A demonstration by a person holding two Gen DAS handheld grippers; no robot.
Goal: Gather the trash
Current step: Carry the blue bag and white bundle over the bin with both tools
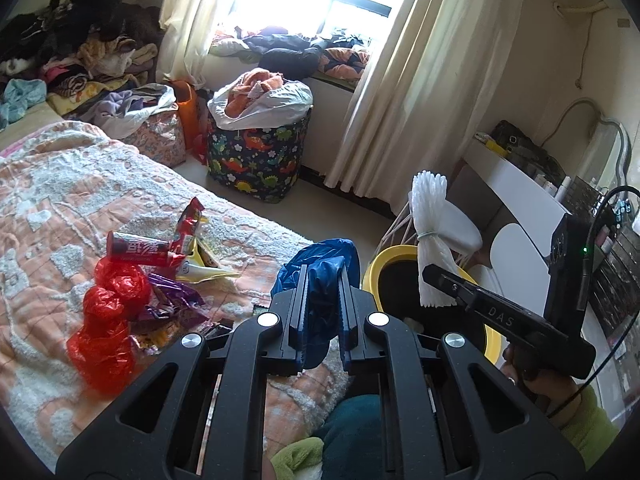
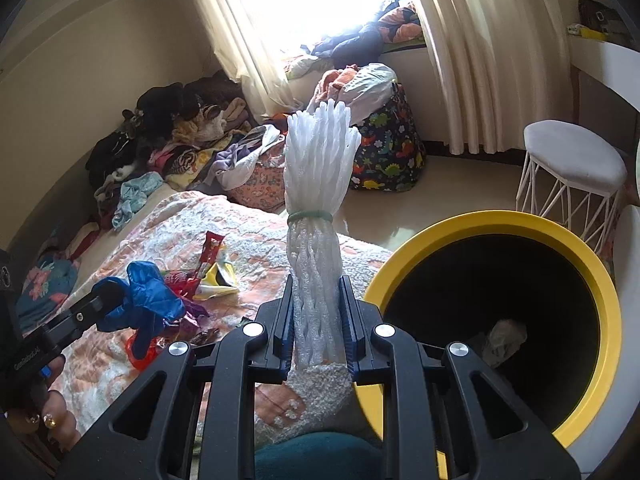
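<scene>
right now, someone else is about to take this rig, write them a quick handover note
Left gripper: shut on the blue plastic bag, held beside the bed edge.
Right gripper: shut on the white foam netting bundle, held upright next to the yellow bin.
Done: one pale crumpled piece already lies in the bin.
Left: drop both held items in, then collect the red plastic bags, purple wrappers, and red and yellow snack packets from the bedspread.
</scene>
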